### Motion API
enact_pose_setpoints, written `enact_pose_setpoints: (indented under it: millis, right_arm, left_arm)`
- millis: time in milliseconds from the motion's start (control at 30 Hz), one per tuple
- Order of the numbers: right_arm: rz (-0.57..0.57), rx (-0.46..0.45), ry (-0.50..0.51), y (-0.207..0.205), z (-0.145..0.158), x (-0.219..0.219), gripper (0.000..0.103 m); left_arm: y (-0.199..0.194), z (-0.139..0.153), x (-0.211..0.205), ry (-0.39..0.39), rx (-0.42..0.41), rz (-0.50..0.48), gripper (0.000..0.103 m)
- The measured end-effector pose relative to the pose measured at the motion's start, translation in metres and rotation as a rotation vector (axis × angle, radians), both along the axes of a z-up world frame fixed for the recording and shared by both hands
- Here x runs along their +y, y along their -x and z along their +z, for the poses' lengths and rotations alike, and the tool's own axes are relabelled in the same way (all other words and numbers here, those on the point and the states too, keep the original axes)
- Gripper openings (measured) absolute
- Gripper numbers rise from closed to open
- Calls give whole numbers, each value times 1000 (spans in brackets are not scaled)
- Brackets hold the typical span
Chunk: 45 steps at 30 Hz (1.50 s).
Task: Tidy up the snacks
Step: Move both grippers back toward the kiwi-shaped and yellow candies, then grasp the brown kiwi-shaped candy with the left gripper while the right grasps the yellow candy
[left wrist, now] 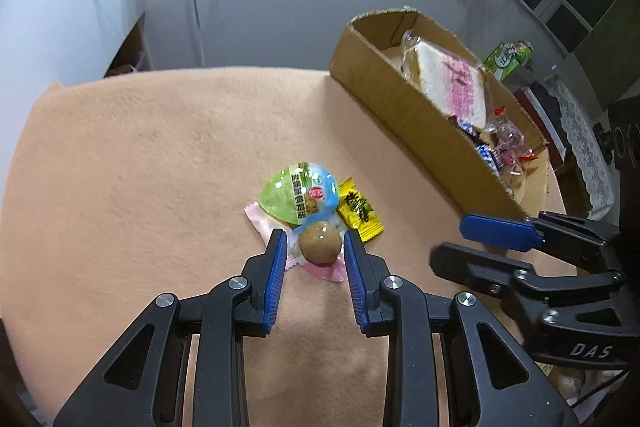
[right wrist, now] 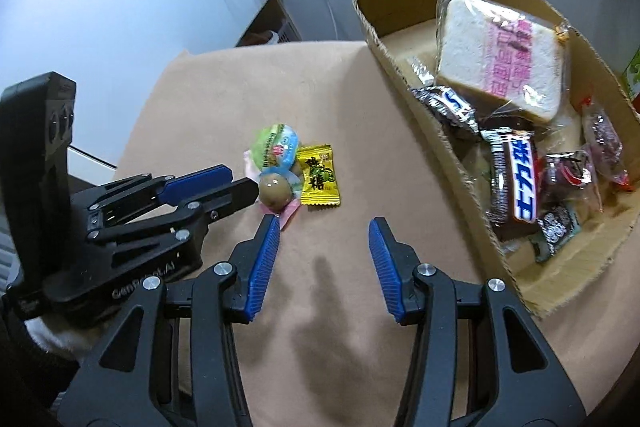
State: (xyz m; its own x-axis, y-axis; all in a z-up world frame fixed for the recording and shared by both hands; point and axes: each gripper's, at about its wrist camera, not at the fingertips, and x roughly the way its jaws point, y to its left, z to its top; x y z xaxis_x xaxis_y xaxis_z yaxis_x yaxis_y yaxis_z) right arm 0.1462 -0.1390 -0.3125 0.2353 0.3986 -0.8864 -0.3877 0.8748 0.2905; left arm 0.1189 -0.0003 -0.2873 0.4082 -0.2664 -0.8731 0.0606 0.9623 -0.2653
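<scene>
Item: small heap of snacks on a tan felt cloth (left wrist: 140, 155), well left of the cardboard box (left wrist: 384, 95).

Heap contents: brown round sweet in clear wrap (left wrist: 320, 242); green-and-blue domed jelly cup (left wrist: 298, 195) just behind it, touching; yellow candy packet (left wrist: 360, 213) beside both on the box side; pink wrapper (left wrist: 262, 225) lying underneath, its edges showing on either side.

Left gripper (left wrist: 315, 247): fingers stood at a narrow gap, the brown sweet lying directly between the blue pads (left wrist: 278, 259). In the left wrist view thin slivers of wrapper showed on either side of the sweet, so the pads seemed not to be pressing on it, though the angle left contact uncertain. From the right wrist view this gripper (right wrist: 246, 183) came in from the left, its tips at the sweet (right wrist: 274, 191).

Right gripper (right wrist: 324, 227): fingers stood moderately apart, empty, only bare cloth between the pads (right wrist: 264, 259). The yellow packet (right wrist: 320, 175) lay ahead of its left pad; the heap sat beyond the tips, untouched.

Box: open-topped, resting on the cloth, holding a wrapped slice of white bread (right wrist: 500, 63) with pink print, propped over dark chocolate bar wrappers (right wrist: 516, 179) and small clear-wrapped sweets (right wrist: 604, 139)
</scene>
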Motion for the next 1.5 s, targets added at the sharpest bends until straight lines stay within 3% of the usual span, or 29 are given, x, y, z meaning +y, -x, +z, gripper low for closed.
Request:
enact_pose_setpoints:
  millis: [433,900,1133,1500]
  right_arm:
    - [-28,50,2,-22,-27,8,44]
    - [-7,64,-20,-16,-25,-3,41]
    - [-14,69,-25,-9,-25,-3,41]
    - [-1,63,-24,-15,-29,15,41]
  left_arm:
    - [-12,-17,-1,6,27,-32,27]
    - [-13,-19,-12,-42,16,-118,27]
    - [-14,-20,-12,-21,24,-75,28]
    - [-3,-19,-1,-61,12,-107,29]
